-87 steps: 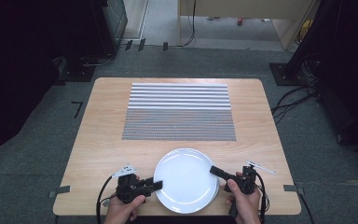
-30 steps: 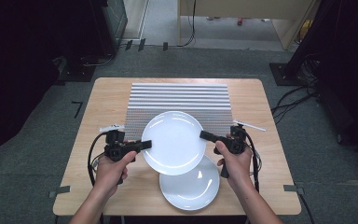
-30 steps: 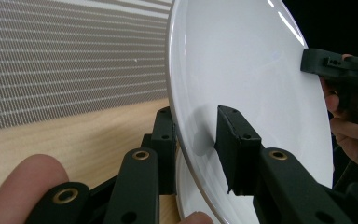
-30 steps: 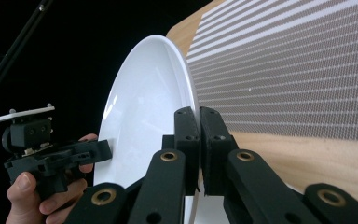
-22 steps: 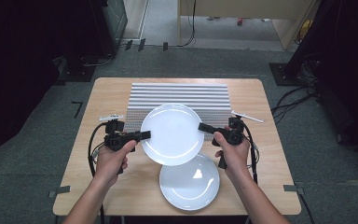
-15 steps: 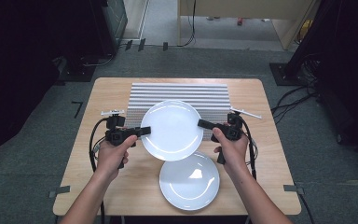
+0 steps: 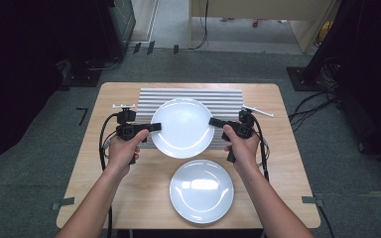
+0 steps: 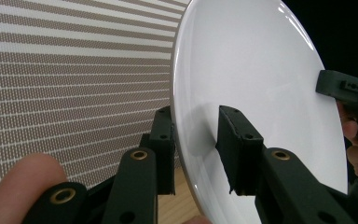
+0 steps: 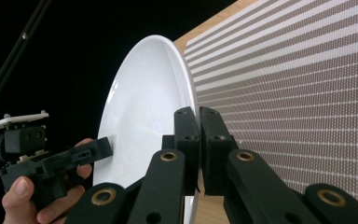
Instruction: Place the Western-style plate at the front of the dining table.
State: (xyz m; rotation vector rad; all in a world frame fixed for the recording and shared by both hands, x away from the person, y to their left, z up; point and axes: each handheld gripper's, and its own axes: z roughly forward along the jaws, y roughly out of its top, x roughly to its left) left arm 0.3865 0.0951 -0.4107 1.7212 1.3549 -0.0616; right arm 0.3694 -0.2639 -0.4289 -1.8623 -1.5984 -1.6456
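Observation:
A white plate [image 7: 182, 126] hangs in the air above the striped mat [image 7: 228, 99], held by its two opposite edges. My left gripper [image 7: 155, 127] is shut on the plate's left rim, and my right gripper [image 7: 214, 121] is shut on its right rim. In the left gripper view the jaws [image 8: 196, 112] straddle the plate [image 8: 261, 70], one behind the rim and one on its face. The right gripper view has its jaws [image 9: 196, 111] pinched on the plate's [image 9: 144, 107] edge. A second white plate [image 7: 202, 191] lies flat on the table near the front edge.
The grey-and-white striped mat covers the back half of the wooden table [image 7: 287, 163]. Cables trail from both grippers down the table's sides. Dark equipment and grey carpet surround the table.
The held plate was lifted off the plate at the front edge. Over the last second both grippers have carried it farther from the person, over the mat.

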